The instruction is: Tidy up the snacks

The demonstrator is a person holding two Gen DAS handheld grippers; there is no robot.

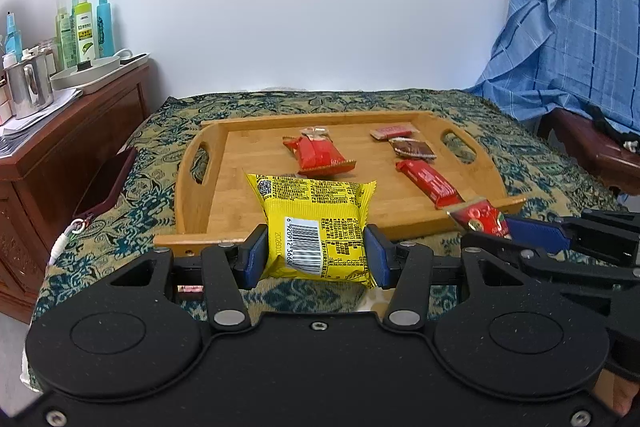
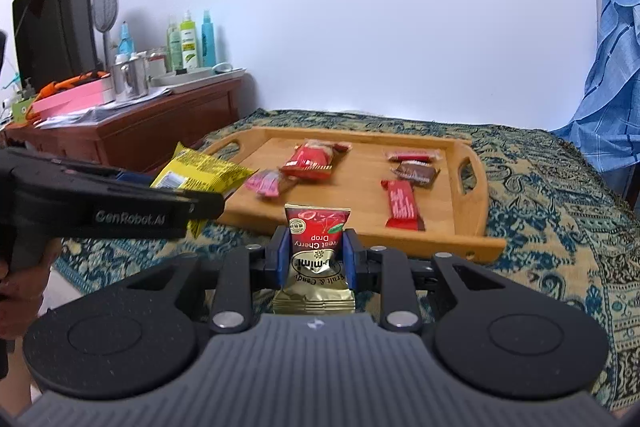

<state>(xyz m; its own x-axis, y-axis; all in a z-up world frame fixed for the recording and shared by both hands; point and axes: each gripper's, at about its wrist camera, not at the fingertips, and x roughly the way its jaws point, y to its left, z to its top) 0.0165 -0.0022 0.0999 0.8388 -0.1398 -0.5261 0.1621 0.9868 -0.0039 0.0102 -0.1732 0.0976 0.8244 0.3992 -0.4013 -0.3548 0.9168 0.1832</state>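
My left gripper point(image 1: 316, 255) is shut on a yellow snack packet point(image 1: 316, 223), held barcode side up just before the near rim of a wooden tray point(image 1: 240, 171). The right gripper point(image 2: 316, 259) is shut on a red-and-gold cherry candy packet point(image 2: 318, 251), also short of the tray point(image 2: 360, 195). From the left wrist view this candy packet point(image 1: 480, 219) shows at the right, beside the tray's near corner. The yellow packet point(image 2: 200, 175) appears at the left of the right wrist view. On the tray lie a red wafer packet point(image 1: 316, 155), a long red bar point(image 1: 428, 183), a brown packet point(image 1: 412, 149) and a pink packet point(image 2: 266, 183).
The tray rests on a surface covered with patterned blue-and-gold cloth point(image 1: 540, 167). A wooden cabinet point(image 1: 72, 147) at the left carries spray bottles point(image 1: 84, 27), a metal mug and a white dish. Blue checked fabric point(image 1: 580, 27) hangs at the right. A hand point(image 2: 16, 291) grips the left tool.
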